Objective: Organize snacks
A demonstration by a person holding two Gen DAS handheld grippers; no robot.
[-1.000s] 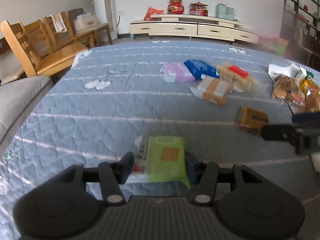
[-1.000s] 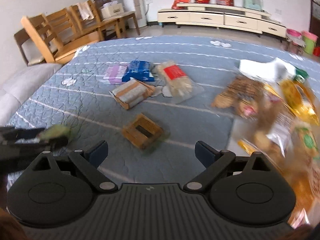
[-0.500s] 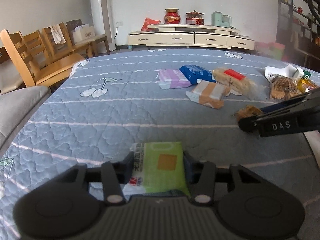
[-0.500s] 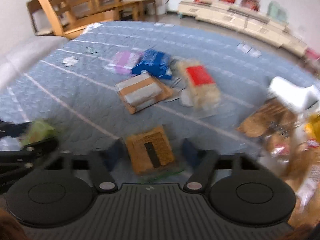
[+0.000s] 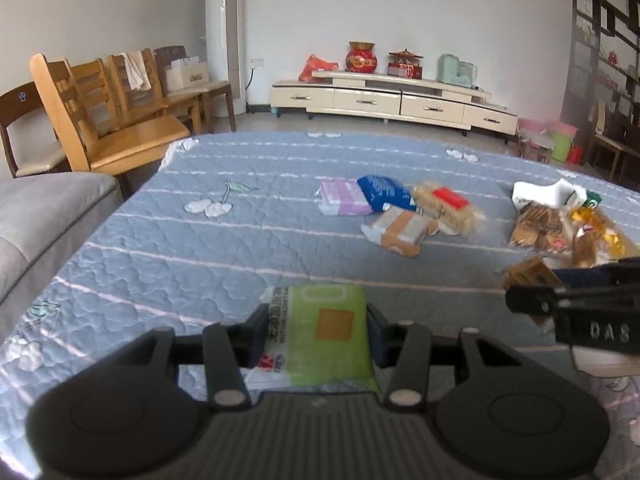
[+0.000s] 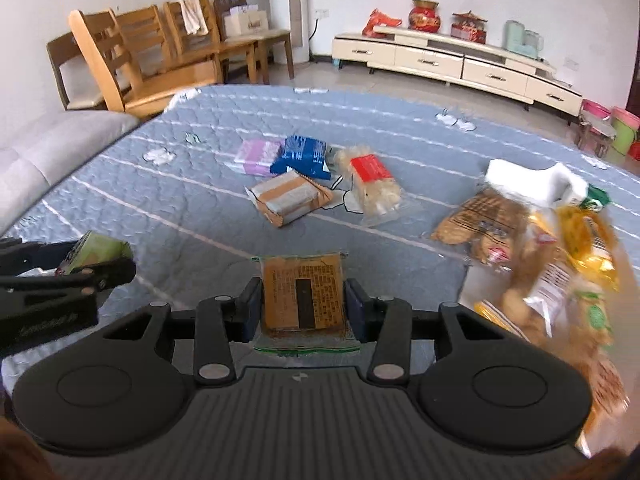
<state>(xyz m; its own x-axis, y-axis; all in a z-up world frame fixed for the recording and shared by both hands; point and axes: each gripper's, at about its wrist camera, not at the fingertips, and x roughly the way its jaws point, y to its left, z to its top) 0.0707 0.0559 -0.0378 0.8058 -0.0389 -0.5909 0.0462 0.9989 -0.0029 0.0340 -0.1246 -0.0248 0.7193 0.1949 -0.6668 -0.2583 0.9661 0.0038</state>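
Observation:
My left gripper (image 5: pixel 318 330) is shut on a green snack pack (image 5: pixel 326 332), held a little above the blue quilted cover (image 5: pixel 200 240). My right gripper (image 6: pixel 302 306) is shut on a brown square snack pack (image 6: pixel 302 294), also lifted off the cover. In the left wrist view the right gripper (image 5: pixel 532 300) shows at the right edge with that brown pack (image 5: pixel 528 276). In the right wrist view the left gripper (image 6: pixel 80 264) shows at the left edge with the green pack (image 6: pixel 94 250).
A purple pack (image 6: pixel 258 156), a blue pack (image 6: pixel 302 156), a taped brown box (image 6: pixel 288 196) and a clear bag with a red label (image 6: pixel 370 184) lie mid-cover. A heap of several snack bags (image 6: pixel 552 248) lies at the right. Wooden chairs (image 5: pixel 104 120) stand far left.
My right gripper closed from wide open onto the brown pack and lifted it. The left gripper tightened on the green pack and rose with it.

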